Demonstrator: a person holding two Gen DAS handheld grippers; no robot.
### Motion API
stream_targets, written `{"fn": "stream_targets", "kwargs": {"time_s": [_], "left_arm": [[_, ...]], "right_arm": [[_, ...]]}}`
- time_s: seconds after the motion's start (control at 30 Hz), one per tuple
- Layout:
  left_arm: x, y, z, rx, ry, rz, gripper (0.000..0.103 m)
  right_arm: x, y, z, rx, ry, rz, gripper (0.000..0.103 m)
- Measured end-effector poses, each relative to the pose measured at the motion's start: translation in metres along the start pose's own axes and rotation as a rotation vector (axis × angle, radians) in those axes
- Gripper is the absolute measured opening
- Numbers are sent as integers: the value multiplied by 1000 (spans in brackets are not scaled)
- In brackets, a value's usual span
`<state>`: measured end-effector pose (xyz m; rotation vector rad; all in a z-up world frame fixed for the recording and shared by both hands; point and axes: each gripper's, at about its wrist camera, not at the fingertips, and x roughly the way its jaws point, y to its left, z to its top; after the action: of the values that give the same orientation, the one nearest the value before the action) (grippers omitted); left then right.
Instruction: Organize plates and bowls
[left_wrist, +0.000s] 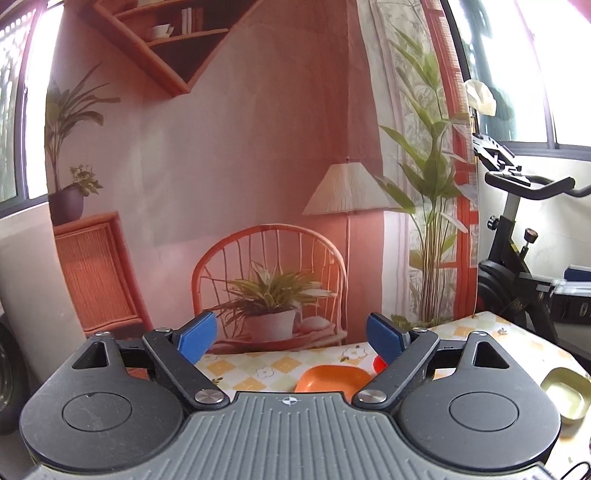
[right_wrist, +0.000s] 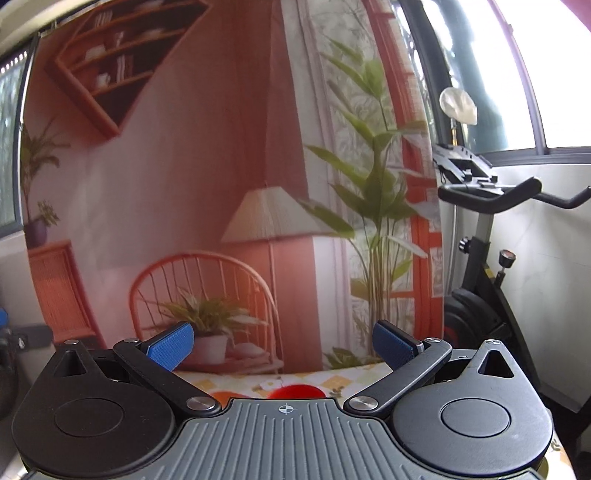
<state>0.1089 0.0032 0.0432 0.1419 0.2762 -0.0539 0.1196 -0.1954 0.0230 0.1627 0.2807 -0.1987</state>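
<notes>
In the left wrist view the left gripper (left_wrist: 291, 338) fills the lower half of the frame, its blue pads (left_wrist: 197, 334) spread wide with nothing between them. Below the gap, at lower centre, an orange square dish (left_wrist: 330, 378) sits on the table (left_wrist: 255, 365), which has a yellow and green checked cover with small flowers. Just right of the dish a sliver of a red bowl (left_wrist: 379, 363) shows, mostly hidden behind the right finger. At the lower right edge of the frame a pale green square dish (left_wrist: 565, 393) rests well apart from the orange one. Behind the table hangs a printed backdrop (left_wrist: 240, 166) of a pink room with a chair, lamp and plants, and an exercise bike (left_wrist: 517, 258) stands at the right.

In the right wrist view the right gripper (right_wrist: 284, 345) is likewise held wide and empty. At lower centre, just above the grey body of the gripper, the rim of the red bowl (right_wrist: 297, 390) peeks out; a bit of orange (right_wrist: 221, 395) to its left is probably the orange dish, though too little shows to be sure.
</notes>
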Motion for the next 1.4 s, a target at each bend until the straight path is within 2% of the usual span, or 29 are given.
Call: {"fn": "stream_targets", "kwargs": {"time_s": [0.03,0.1,0.17,0.3,0.47,0.63,0.77,0.9,1.13,1.4], "left_arm": [[6,3,-4,-38,-6,-18,83],[21,8,-15,-122,4,-56,82],[36,7,-28,-155,54,-56,82],[64,-3,-59,-110,155,-53,79],[92,-7,-98,-133,291,-110,77],[119,-17,-131,-123,433,-142,71],[129,-25,-153,-68,500,-123,71],[132,-21,-172,-99,555,-137,70],[133,-27,-191,-104,639,-170,60],[135,-32,-204,-113,700,-194,54]], "right_arm": [[9,1,-7,-14,14,-12,103],[22,3,-22,-33,33,-24,103],[37,5,-40,-40,76,-34,103],[61,5,-77,-36,185,-28,103],[80,1,-118,-37,280,-35,102],[95,1,-145,-52,387,41,101],[104,3,-160,-78,454,72,100],[110,4,-169,-79,496,85,88],[109,11,-182,-108,551,117,65],[109,17,-186,-123,587,134,47]]}}
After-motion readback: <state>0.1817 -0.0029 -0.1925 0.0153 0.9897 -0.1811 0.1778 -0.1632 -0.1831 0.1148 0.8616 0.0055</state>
